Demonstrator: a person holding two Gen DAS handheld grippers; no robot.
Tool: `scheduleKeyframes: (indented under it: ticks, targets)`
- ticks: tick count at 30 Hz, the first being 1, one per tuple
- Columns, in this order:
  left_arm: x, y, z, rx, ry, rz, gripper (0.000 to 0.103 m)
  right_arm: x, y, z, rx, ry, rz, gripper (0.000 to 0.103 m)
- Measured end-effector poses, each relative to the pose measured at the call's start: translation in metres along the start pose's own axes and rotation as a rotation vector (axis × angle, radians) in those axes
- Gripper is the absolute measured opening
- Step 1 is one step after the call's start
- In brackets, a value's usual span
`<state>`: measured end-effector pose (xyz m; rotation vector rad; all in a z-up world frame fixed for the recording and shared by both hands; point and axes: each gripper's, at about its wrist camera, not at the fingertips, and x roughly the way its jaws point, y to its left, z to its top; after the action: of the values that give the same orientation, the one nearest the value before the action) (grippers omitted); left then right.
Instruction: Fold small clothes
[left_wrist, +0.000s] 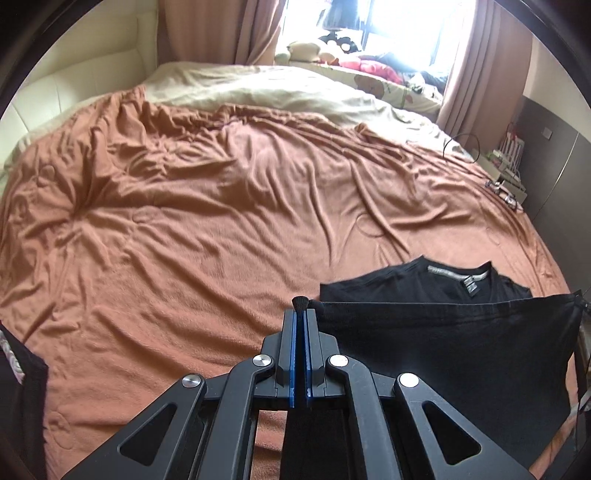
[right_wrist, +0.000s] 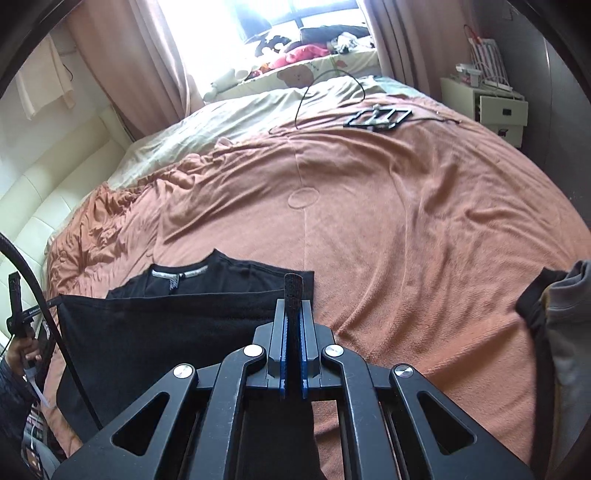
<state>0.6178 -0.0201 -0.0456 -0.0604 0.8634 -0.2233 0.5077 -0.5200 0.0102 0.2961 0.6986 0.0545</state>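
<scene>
A black T-shirt (left_wrist: 447, 339) lies on the orange blanket (left_wrist: 207, 206) with its collar and grey neck label at the far end. Its bottom hem is lifted off the bed and stretched taut between both grippers. My left gripper (left_wrist: 303, 308) is shut on the hem's left corner, a bit of black cloth poking out past the tips. In the right wrist view the same black T-shirt (right_wrist: 162, 332) hangs to the left, and my right gripper (right_wrist: 293, 295) is shut on the hem's right corner, which sticks up between the blue pads.
The orange blanket (right_wrist: 388, 206) covers most of the bed, with a cream sheet (left_wrist: 266, 85) at the far end by the window. A black folding frame (right_wrist: 376, 117) and a cable lie far on the bed. A white nightstand (right_wrist: 487, 105) stands at right. Grey clothing (right_wrist: 565, 332) sits at the right edge.
</scene>
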Motion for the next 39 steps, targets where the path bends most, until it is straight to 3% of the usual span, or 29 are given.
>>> scheduleKeyframes:
  ticks: [9,16,25,33,39]
  targets:
    - [-0.044,-0.012,0.036,0.014,-0.096,0.008,0.003,-0.043,0.011,0.025,-0.014,-0.085,-0.004,0.001]
    - [-0.042,-0.019,0.060,0.011,-0.129,0.027,0.003,-0.034,0.012,0.043,-0.012,-0.098,-0.024,0.001]
    - [0.022,-0.020,0.067,0.035,-0.056,0.073,0.003,0.036,0.005,0.057,-0.003,-0.016,-0.060,0.001]
    - [0.108,-0.022,0.054,0.078,0.059,0.116,0.003,0.113,-0.008,0.063,0.018,0.087,-0.109,0.002]
    - [0.149,-0.016,0.042,0.073,0.115,0.134,0.003,0.159,-0.020,0.061,0.038,0.160,-0.127,0.002]
